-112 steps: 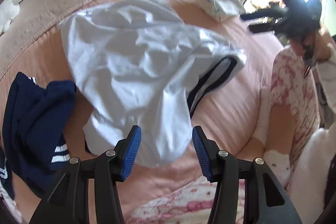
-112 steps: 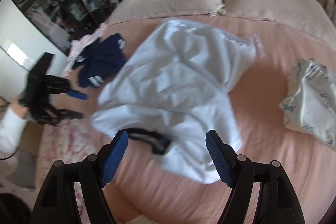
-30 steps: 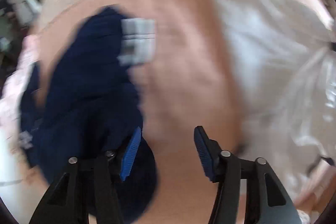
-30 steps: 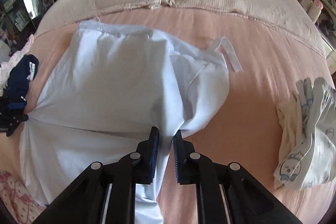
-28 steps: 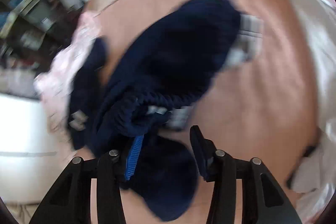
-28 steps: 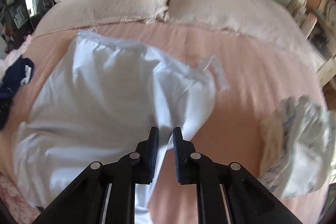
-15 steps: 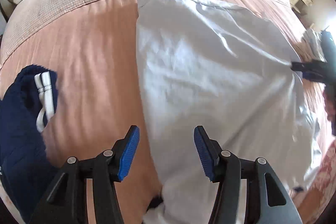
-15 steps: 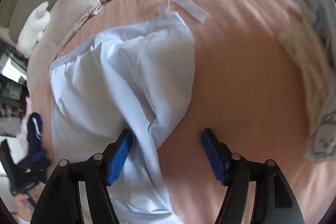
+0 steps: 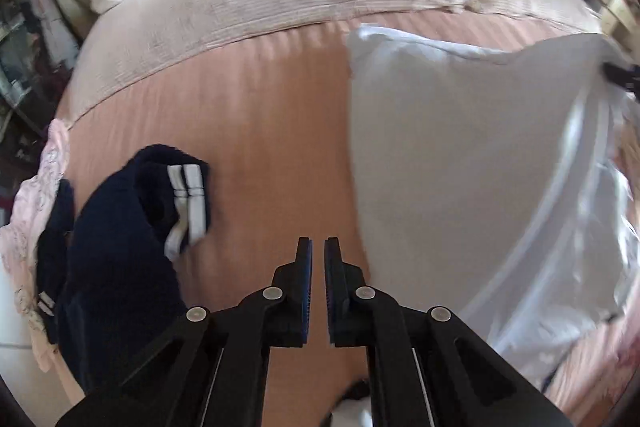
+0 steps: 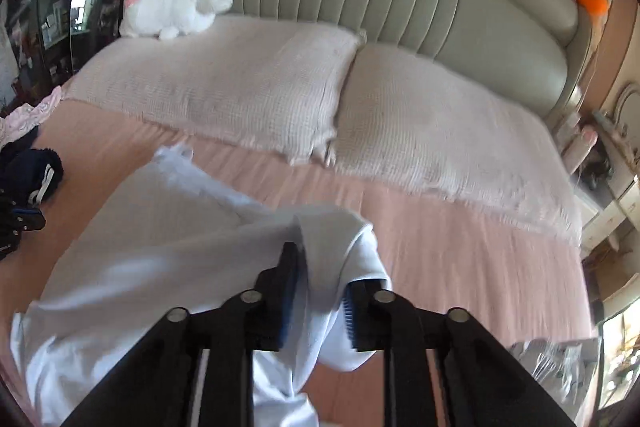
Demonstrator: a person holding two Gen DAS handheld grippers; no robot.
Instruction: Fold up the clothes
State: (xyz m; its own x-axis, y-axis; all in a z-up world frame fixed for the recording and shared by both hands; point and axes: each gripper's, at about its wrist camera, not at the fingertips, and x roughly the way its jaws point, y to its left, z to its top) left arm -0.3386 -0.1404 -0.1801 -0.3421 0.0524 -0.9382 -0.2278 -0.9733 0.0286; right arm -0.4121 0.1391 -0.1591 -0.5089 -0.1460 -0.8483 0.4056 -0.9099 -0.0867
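Pinching white garment [image 10: 168, 251], right gripper [image 10: 320, 277] nearly closed; left gripper [image 9: 316, 255] closed, empty.

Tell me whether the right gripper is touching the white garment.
Touching. The right wrist view shows the white garment bunched between the jaws of the right gripper, with cloth pressed against both pads.

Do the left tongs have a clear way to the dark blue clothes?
Probably yes. The left tongs hang over bare pink sheet, and the dark blue clothes lie just to their left with nothing between. They are shut, so they must open first.
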